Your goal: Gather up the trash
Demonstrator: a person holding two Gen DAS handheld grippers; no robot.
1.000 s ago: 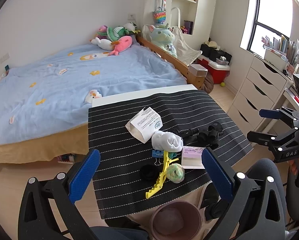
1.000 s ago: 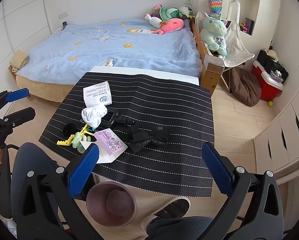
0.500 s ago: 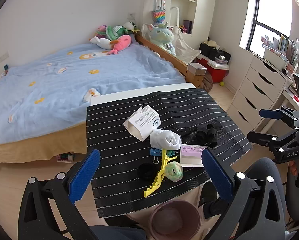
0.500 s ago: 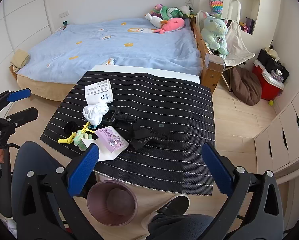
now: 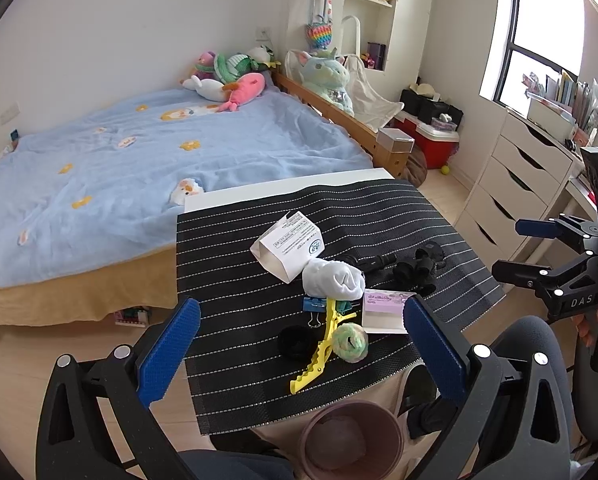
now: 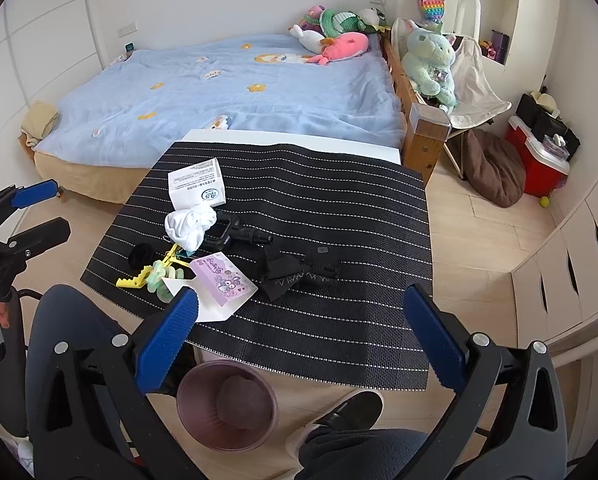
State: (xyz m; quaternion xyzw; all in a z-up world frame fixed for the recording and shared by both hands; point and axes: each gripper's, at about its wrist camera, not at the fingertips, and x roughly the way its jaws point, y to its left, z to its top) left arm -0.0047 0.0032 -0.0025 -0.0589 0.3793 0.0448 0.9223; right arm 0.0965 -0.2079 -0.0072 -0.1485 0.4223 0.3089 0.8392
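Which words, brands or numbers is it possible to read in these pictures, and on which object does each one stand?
"DAS": white letters on the black body of the right gripper, seen from the left wrist view.
White paper packet: lines of print and a round blue logo, too small to read.
Pink card: decorative script, too blurred to read.
Black fabric piece: pale lettering along its edge, not legible.
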